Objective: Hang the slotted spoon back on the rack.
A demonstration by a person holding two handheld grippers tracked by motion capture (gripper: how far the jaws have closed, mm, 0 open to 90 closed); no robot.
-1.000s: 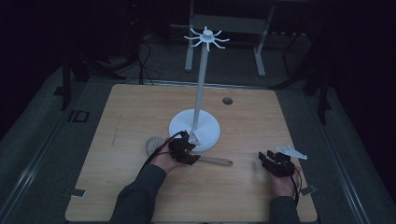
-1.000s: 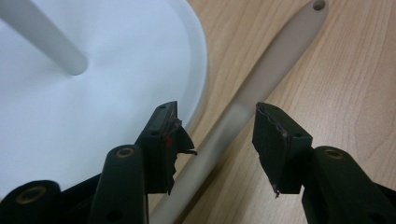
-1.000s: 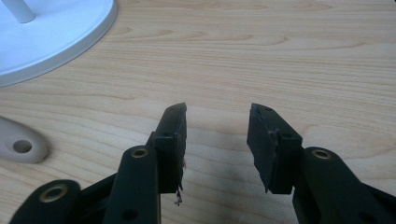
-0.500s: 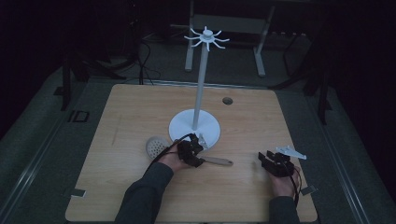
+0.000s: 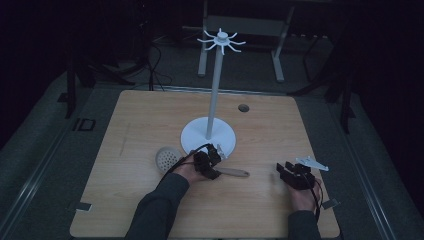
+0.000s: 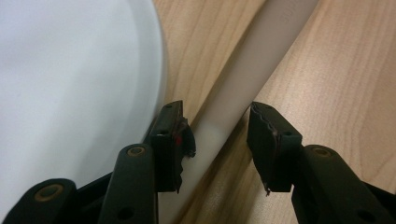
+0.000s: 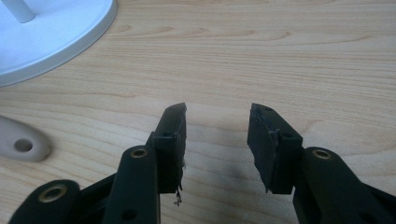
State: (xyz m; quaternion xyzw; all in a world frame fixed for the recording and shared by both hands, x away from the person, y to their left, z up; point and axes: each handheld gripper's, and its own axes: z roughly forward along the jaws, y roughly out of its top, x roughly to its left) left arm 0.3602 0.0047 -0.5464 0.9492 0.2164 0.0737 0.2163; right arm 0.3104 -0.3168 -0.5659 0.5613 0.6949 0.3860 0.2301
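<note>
Cream plastic skimmer ladle with perforated round head (image 5: 167,159) lies flat toward worktop's near edge, handle (image 6: 243,88) just beside white round base of tall hook stand (image 5: 197,137). Left gripper (image 6: 217,140) straddles handle, jaws apart, left pad touching, probably about to clamp for lifting. Right gripper (image 7: 215,140) parted, empty, near worktop's near right corner.

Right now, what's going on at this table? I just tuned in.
A person works two handheld grippers at a wooden table. The left gripper is open, its jaws straddling the pale handle of a skimmer-type utensil that lies flat beside the white stand base; the perforated head lies to the left of the hand. The jaws have not closed on it. The right gripper is open over bare wood, holding nothing. The tall hook stand carries nothing.
</note>
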